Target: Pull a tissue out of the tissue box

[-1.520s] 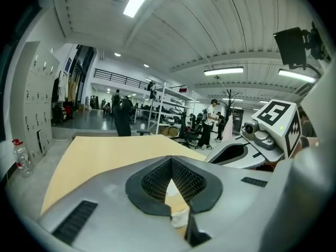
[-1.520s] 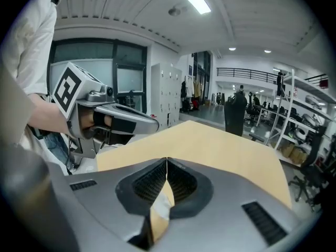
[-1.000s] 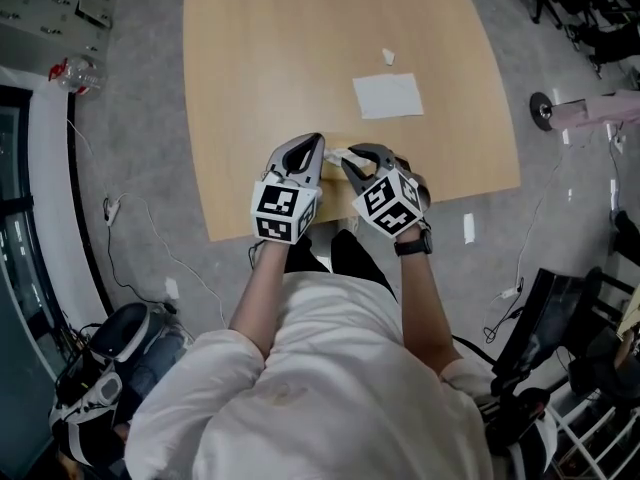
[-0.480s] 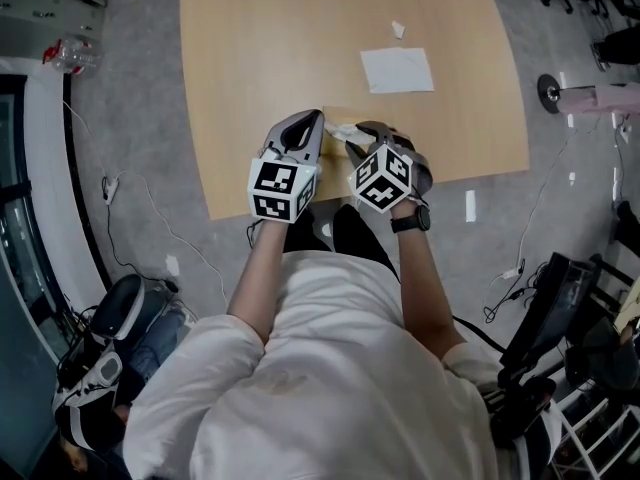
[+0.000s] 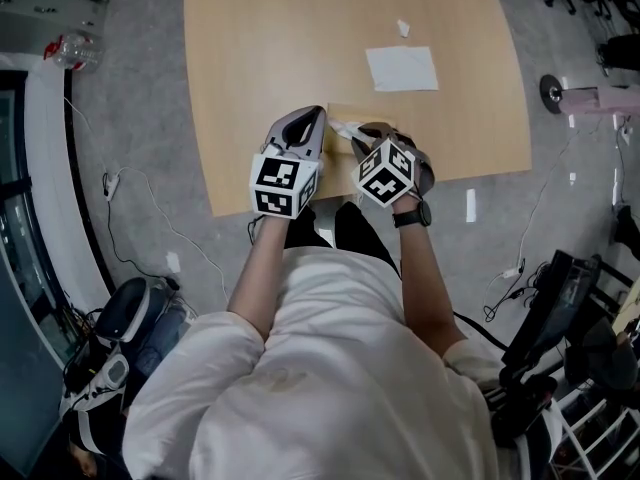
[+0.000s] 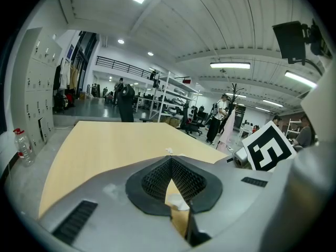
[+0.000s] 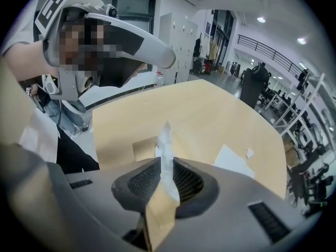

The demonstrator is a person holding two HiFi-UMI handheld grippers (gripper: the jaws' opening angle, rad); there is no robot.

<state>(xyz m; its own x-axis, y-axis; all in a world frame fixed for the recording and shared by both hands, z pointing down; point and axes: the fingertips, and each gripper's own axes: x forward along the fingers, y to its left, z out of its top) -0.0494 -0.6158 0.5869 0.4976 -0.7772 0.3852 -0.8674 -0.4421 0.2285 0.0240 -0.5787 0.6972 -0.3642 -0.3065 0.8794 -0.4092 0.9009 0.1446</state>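
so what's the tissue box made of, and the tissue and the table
Tissue box: looks like plain brown cardboard, matte and unprinted.
Tissue: thin soft white paper, creased into a limp upright peak.
Table: pale wood-look top, smooth with even colour and no clear grain, so likely laminate rather than solid wood.

Left gripper (image 5: 314, 118) and right gripper (image 5: 356, 136) hide most of the box (image 5: 340, 111) mid-frame; table (image 5: 250, 48) runs off the top

Matt pale wood table (image 5: 260, 58), brown cardboard tissue box (image 7: 143, 149), thin white paper tissue (image 7: 166, 140)
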